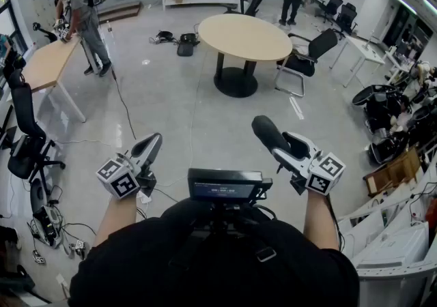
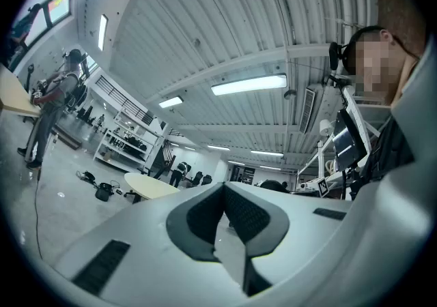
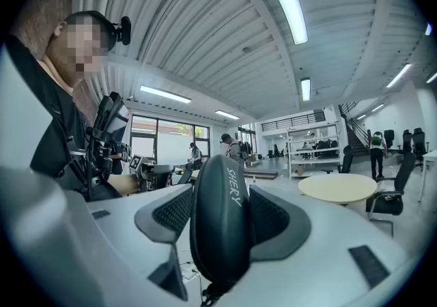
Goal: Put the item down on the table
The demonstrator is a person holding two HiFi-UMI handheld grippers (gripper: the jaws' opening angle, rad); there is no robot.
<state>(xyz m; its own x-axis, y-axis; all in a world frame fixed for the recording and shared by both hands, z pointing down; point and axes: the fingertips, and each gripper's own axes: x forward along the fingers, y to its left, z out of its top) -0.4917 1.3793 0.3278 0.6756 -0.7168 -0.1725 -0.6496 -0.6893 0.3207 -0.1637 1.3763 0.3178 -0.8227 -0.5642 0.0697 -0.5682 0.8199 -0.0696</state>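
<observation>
Black and oval, the case (image 1: 268,133) is sitting clamped in my right gripper (image 1: 281,147) in the head view. I am holding it out in front of my body over open floor, well apart from the round table (image 1: 244,38) ahead, so nothing is lying under it to receive it. My left gripper (image 1: 151,144) is hanging level beside it, carrying nothing, I judge simply to stay clear of the load. Looking through the left gripper view, I am seeing its ribbed pads (image 2: 205,213) meeting with no gap and nothing between them. Turning to the right gripper view, the jaws are standing wide only because the case (image 3: 217,230) is filling the space between them edge-on, with both pads pressing its broad sides. I am reading that flat-sided hold as what is stopping the smooth shell from twisting loose. I am judging the set-down as not yet begun, since I am needing a tabletop beneath the case first.
</observation>
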